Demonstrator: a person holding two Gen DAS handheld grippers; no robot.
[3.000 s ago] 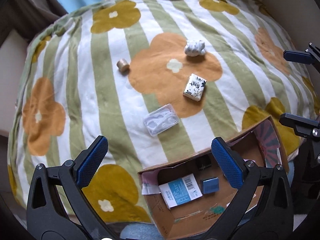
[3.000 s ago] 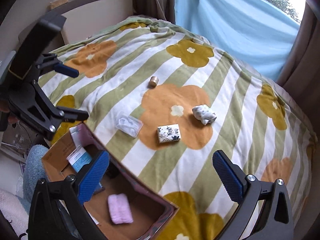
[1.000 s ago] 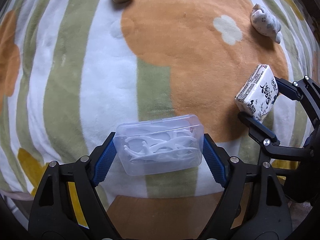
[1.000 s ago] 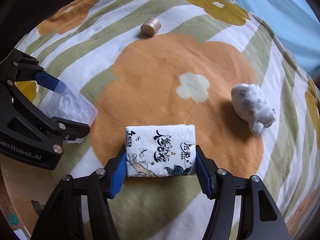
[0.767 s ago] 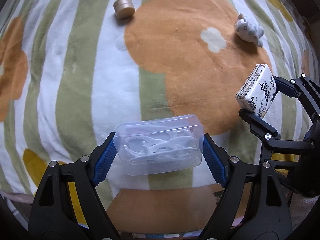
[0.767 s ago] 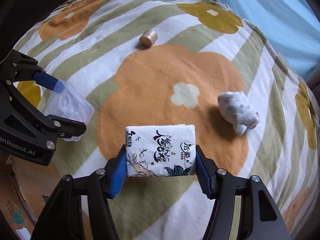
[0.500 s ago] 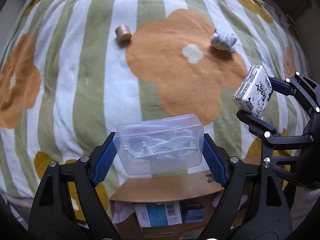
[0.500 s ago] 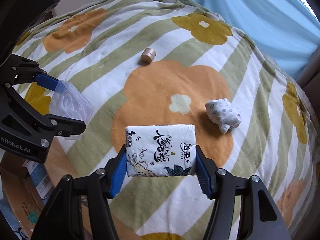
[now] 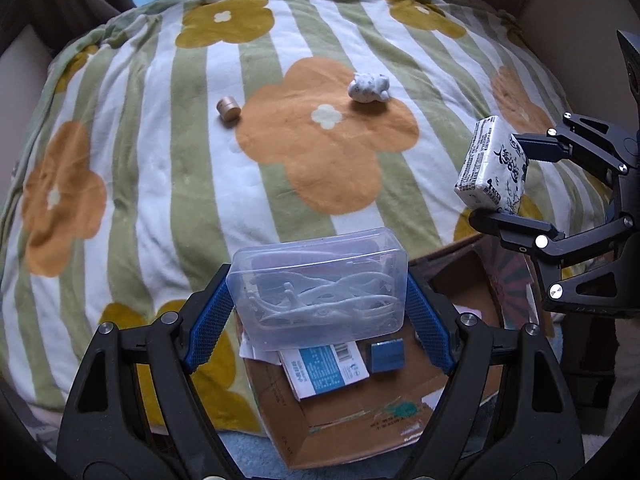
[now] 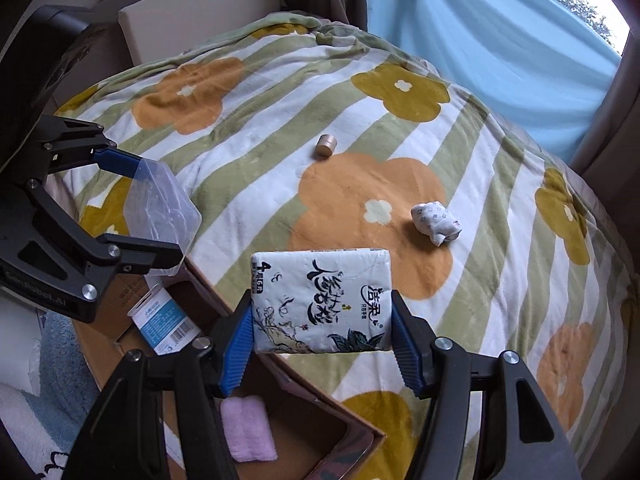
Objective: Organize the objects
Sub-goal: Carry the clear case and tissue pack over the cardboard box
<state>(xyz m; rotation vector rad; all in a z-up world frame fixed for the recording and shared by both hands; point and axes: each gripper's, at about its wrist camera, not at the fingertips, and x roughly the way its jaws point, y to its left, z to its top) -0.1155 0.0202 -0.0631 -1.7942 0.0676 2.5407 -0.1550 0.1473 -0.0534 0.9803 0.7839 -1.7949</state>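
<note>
My left gripper [image 9: 318,308] is shut on a clear plastic case [image 9: 320,286] of white floss picks and holds it in the air above the open cardboard box [image 9: 360,412]. The same case [image 10: 162,208] shows at the left of the right wrist view. My right gripper [image 10: 322,332] is shut on a white tissue pack [image 10: 320,300] with black lettering, lifted over the box's near corner; the pack [image 9: 492,166] also appears at the right in the left wrist view. A small gold cylinder [image 9: 228,110] and a rolled white sock [image 9: 368,87] lie on the flowered blanket [image 9: 160,160].
The box holds a blue-and-white packet [image 9: 324,368], a small blue block [image 9: 386,356] and a pink cloth [image 10: 248,428]. It stands on the floor against the bed's near edge. A blue curtain [image 10: 500,48] hangs beyond the bed, and a beige headboard panel [image 10: 200,12] is at the back left.
Both grippers have risen from the blanket with the case and the tissue pack and drawn back toward the near edge. The cardboard box has come into view beneath them.
</note>
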